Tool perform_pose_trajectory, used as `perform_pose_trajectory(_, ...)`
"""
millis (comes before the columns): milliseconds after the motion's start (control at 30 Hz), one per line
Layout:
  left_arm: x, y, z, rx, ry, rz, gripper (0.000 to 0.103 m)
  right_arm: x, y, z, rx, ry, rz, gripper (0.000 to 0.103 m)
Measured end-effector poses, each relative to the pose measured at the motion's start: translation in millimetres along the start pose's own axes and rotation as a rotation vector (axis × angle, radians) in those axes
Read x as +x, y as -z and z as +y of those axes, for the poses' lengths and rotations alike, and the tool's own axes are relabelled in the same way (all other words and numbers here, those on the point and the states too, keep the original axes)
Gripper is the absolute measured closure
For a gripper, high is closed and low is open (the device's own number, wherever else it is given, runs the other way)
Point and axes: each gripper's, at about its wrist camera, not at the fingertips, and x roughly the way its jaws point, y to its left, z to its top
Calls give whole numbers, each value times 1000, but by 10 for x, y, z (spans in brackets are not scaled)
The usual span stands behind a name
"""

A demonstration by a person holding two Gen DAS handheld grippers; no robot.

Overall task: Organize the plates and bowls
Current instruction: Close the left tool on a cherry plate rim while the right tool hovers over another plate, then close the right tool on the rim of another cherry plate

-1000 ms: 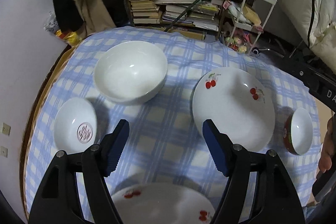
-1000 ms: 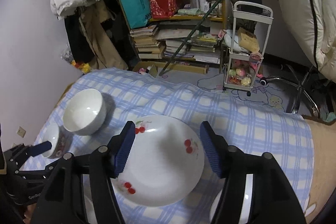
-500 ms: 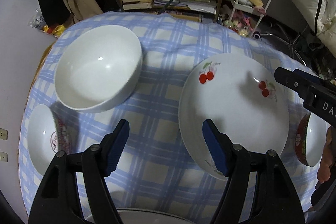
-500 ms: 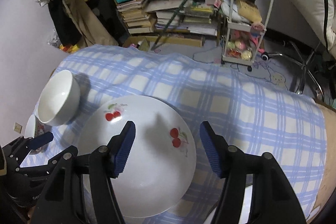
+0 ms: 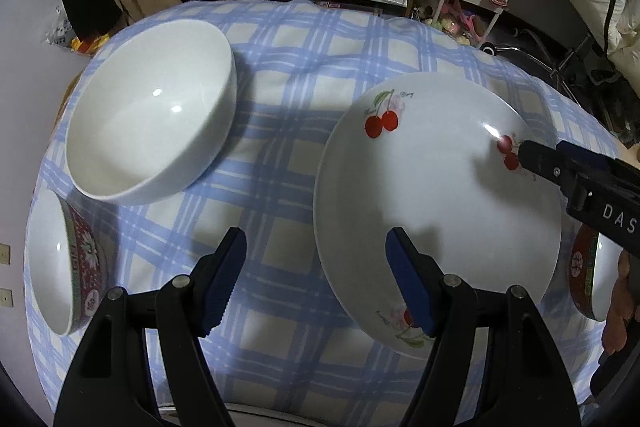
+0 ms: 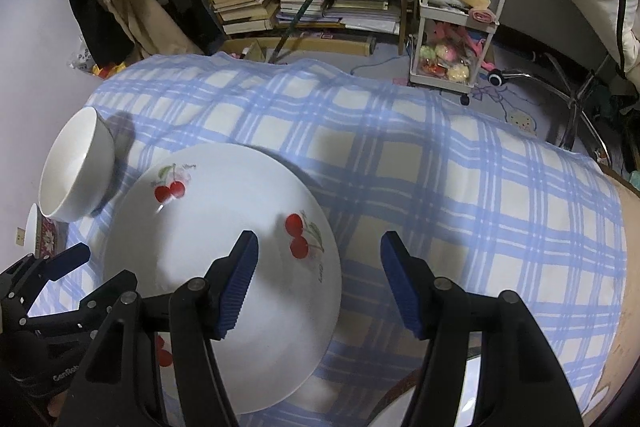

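A glossy round cherry-print plate is seen on the checked tablecloth, right of a smooth white bowl. Over it, the left gripper and right gripper are held wide apart, empty.

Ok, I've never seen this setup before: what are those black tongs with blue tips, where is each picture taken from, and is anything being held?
There is no robot here. A person holds a hand-held two-finger gripper in each hand, and a wide-angle camera on each gripper looks forward along its fingers, so each picture shows its own gripper at the bottom.

In the left view, the left gripper hangs open over a table with a blue checked cloth. In the right view, the right gripper is open too. Neither holds anything.

On the cloth lie a white plate with cherries, a big white bowl and two small red-patterned bowls, one at the left edge and one at the right edge. The right gripper's fingers straddle the plate's edge; the left gripper has one finger over its near rim.
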Motion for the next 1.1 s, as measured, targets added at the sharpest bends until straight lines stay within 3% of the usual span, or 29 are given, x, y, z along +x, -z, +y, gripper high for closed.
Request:
perform_pose_trajectory(167, 50, -6, -11, -14, 5, 12, 39, 52, 26, -26, -5, -18, 25, 40)
perform_pose_trajectory(267, 102, -10, -46, -4, 16, 38, 54, 80, 32, -64, 6, -41, 37, 52)
perform_pose_trajectory(433, 97, -22, -101, 16, 36, 32, 77, 107, 41, -98, 38, -121, 44, 56)
perform_pose_trajectory(467, 102, -28, -98, 13, 51, 37, 78, 103, 43, -84, 37, -132, 44, 63)
perform_pose_trajectory(767, 172, -92, -27, 22, 116, 55, 78, 150, 66, -177, 73, -133, 68, 88)
perform_pose_trajectory(900, 170, -118, 17, 12, 144, 70, 81, 155, 81, -223, 93, -166, 65, 90)
perform_pose_trajectory(1100, 45, -101, -12, 38, 119, 52, 82, 107, 106, -241, 116, -180, 48, 89)
